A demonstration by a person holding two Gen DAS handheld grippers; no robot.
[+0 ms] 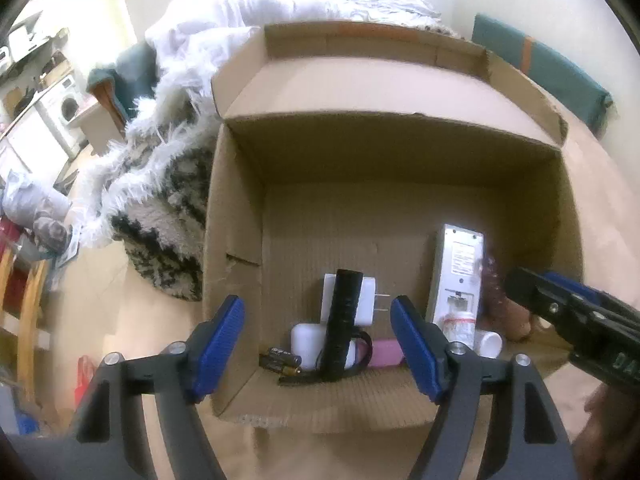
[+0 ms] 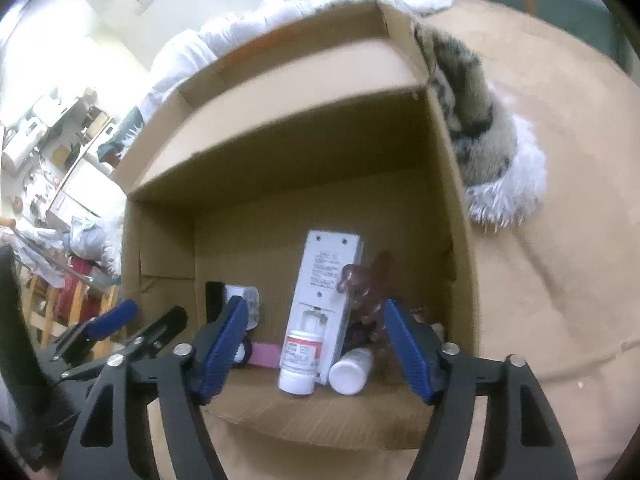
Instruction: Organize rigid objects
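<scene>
Both grippers stand released, holding nothing. Left gripper (image 1: 318, 344) hangs over the near wall of an open cardboard box (image 1: 236, 208), its blue pads spread wide with the small things on the box floor seen between them but not touched. Right gripper (image 2: 314, 346) is likewise spread above the near edge of the same box, pads clear of everything.

Along the near side of the box floor lie the sorted items. A black remote (image 1: 342, 320) rests on top of a white plug adapter (image 1: 368, 300) whose prongs point right. Beside it sit a white case (image 1: 306, 344), two dark batteries (image 1: 280, 360) and a pink block (image 1: 384, 354). Further right a long grey-white device (image 2: 320, 280) lies with its back up, a pill bottle with a red-and-white label (image 2: 298, 360) against its near end, and a second white bottle (image 2: 350, 370) just beside that. A brown translucent object (image 2: 368, 288) lies right of the device; its kind cannot be told.

The box rests on a tan surface (image 2: 560, 240), with a shaggy black-and-white blanket (image 1: 160, 216) beside it.
</scene>
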